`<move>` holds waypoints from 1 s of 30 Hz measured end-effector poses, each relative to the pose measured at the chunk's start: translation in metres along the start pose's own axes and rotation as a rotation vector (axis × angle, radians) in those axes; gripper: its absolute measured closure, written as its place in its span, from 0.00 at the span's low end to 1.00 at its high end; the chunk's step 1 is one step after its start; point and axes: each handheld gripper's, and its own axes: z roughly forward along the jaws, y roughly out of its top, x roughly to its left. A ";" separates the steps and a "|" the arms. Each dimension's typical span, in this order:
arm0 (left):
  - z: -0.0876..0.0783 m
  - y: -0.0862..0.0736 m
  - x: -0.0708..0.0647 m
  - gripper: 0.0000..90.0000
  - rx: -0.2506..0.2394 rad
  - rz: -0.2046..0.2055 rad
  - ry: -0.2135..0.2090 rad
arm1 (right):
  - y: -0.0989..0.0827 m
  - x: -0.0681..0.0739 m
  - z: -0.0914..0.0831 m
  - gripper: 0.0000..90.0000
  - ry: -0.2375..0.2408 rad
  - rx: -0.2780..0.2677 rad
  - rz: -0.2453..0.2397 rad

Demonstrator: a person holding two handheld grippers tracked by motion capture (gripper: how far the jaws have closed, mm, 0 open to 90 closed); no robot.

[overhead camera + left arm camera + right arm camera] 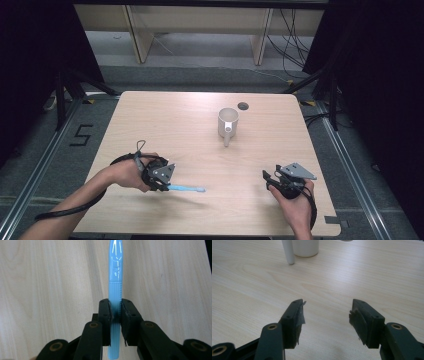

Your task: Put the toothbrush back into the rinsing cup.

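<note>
A blue plastic stick with a ribbed grip lies level just over the wooden table at the front left, pointing right. My left gripper is shut on its ribbed part; in the left gripper view both pads press the stick from either side, left gripper. Whether the stick touches the table I cannot tell. My right gripper rests at the front right, jaws wide apart and empty, right gripper. A white mug stands upright at the middle back, its handle toward me.
The white mug and its handle are well ahead of the right gripper. A round cable hole sits in the table behind the mug. Bare wood lies between both grippers and the mug.
</note>
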 end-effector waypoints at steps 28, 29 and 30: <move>-0.007 -0.017 0.001 0.87 -0.291 -0.136 0.145 | -0.001 0.002 0.000 0.49 0.001 0.003 -0.001; -0.007 -0.017 0.001 0.87 -0.315 -0.147 0.155 | -0.002 0.003 0.001 0.49 0.008 0.002 0.014; -0.007 -0.017 0.001 0.87 -0.315 -0.147 0.155 | -0.002 0.003 0.001 0.49 0.008 0.002 0.014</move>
